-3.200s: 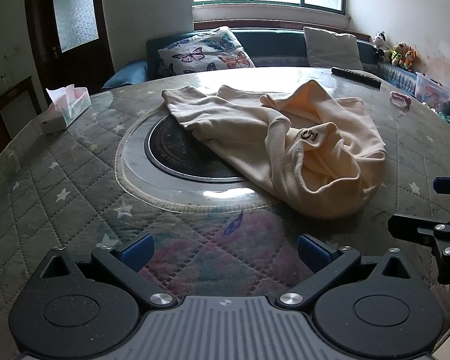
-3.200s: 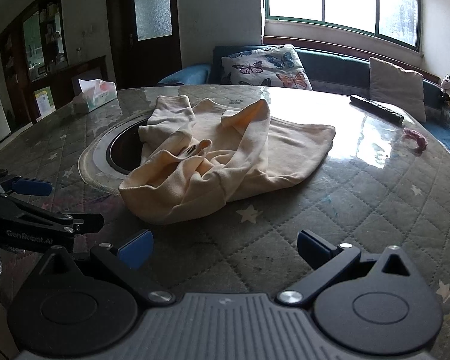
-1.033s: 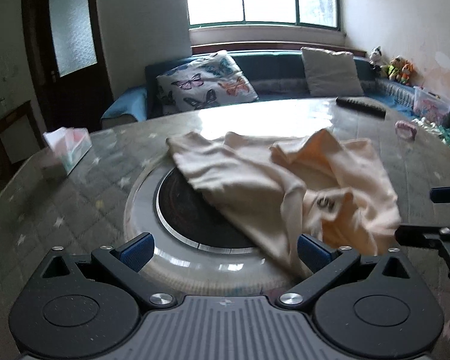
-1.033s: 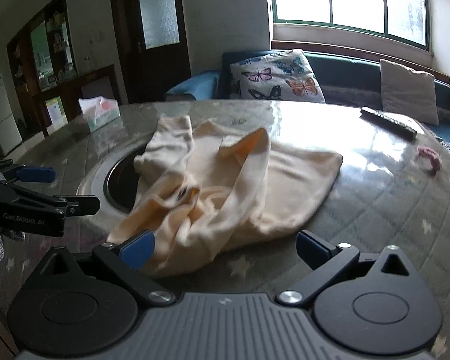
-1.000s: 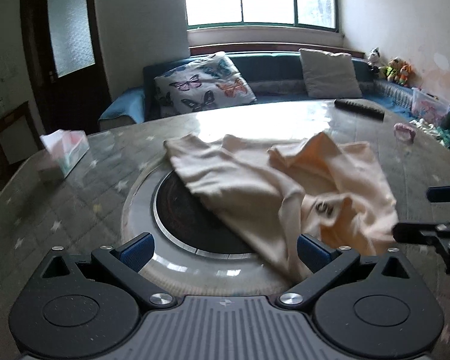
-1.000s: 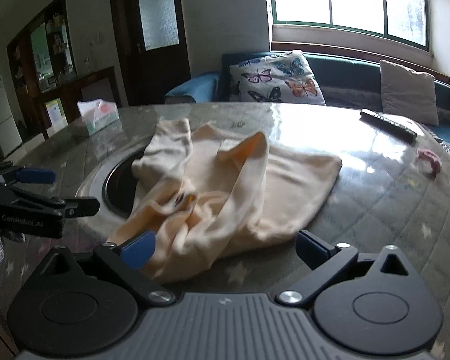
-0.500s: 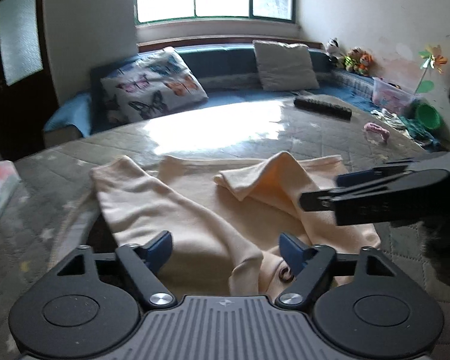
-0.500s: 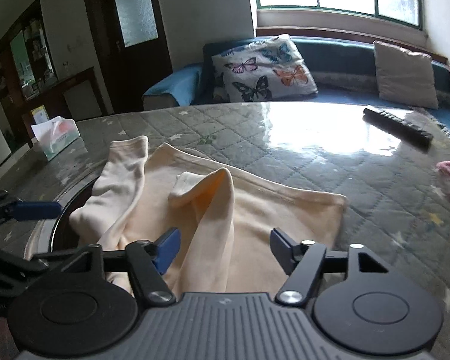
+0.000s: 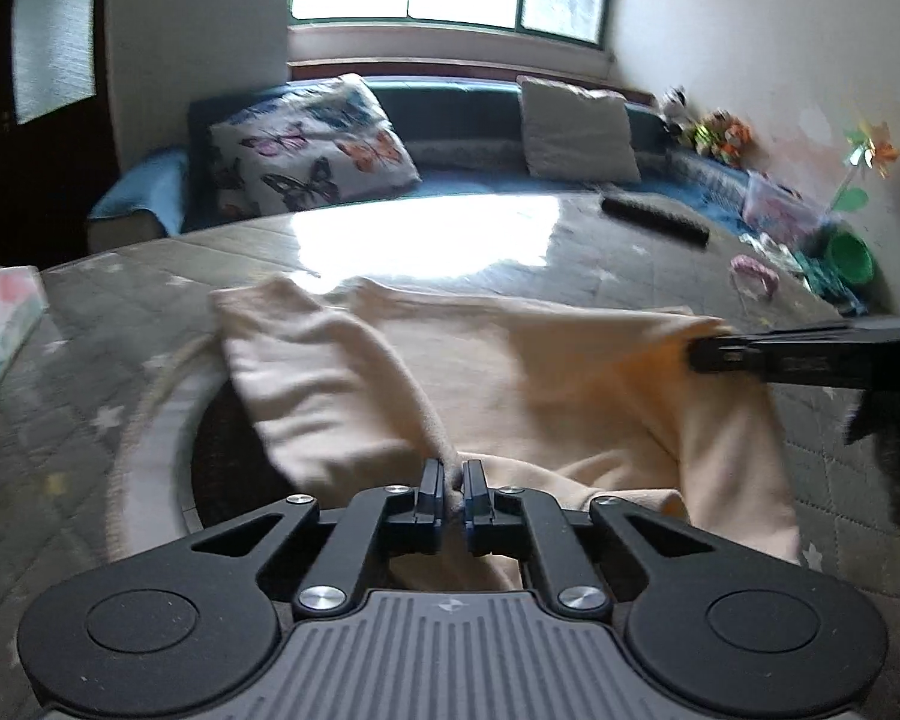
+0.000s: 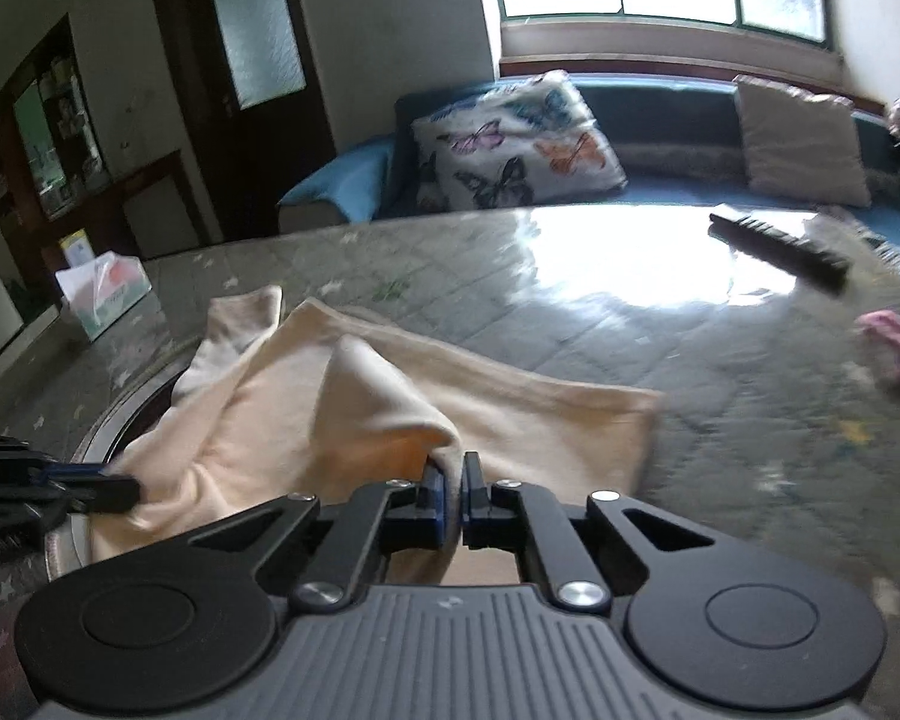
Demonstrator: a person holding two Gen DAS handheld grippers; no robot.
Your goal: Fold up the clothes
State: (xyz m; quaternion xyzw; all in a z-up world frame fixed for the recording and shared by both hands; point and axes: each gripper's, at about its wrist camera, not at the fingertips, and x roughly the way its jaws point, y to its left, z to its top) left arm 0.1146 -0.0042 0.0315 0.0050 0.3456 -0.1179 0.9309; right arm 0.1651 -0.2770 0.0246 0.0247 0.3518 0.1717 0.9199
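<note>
Half a second ago both pairs of tongs were spread; now my left tongs (image 9: 453,489) and right tongs (image 10: 455,483) each pinch a fold of the cream garment (image 9: 510,372), which lies crumpled mid-surface (image 10: 720,360). I judge spreading it flat comes next.

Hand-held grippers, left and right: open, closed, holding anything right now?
Left hand-held gripper: closed, pinching the cream garment.
Right hand-held gripper: closed on a raised fold of the same garment.
</note>
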